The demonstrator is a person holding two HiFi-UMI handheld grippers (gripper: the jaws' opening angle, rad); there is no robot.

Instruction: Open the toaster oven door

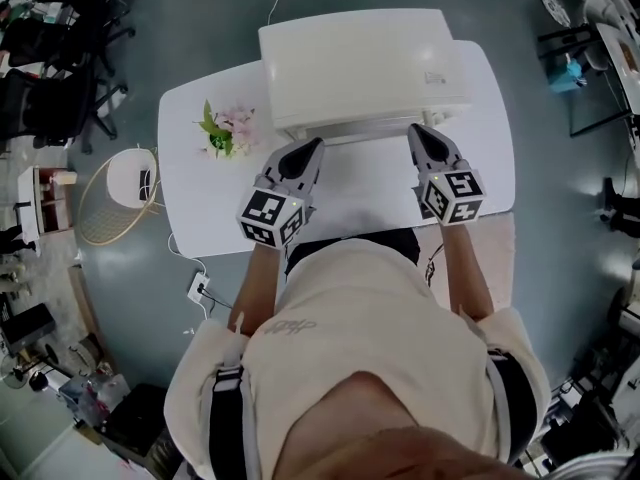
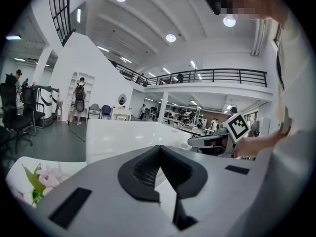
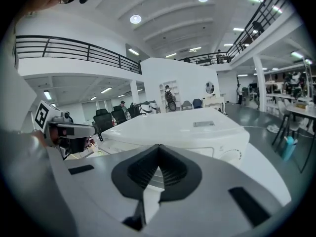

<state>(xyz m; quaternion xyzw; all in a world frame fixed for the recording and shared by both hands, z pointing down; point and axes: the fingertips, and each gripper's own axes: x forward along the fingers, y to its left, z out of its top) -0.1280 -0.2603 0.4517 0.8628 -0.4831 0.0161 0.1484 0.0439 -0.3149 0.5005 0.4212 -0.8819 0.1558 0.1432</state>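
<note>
The white toaster oven [image 1: 360,68] stands at the far side of the white bench [image 1: 190,218], its front toward the person. Its door looks closed, so all the opening is left to do. The left tool [image 1: 313,148] and the right tool [image 1: 420,134] hover just before the front edge, each with jaws together on nothing. Bare bench lies before the oven for the door to swing down; pink flowers [image 1: 226,130] stand near, at the left.
</note>
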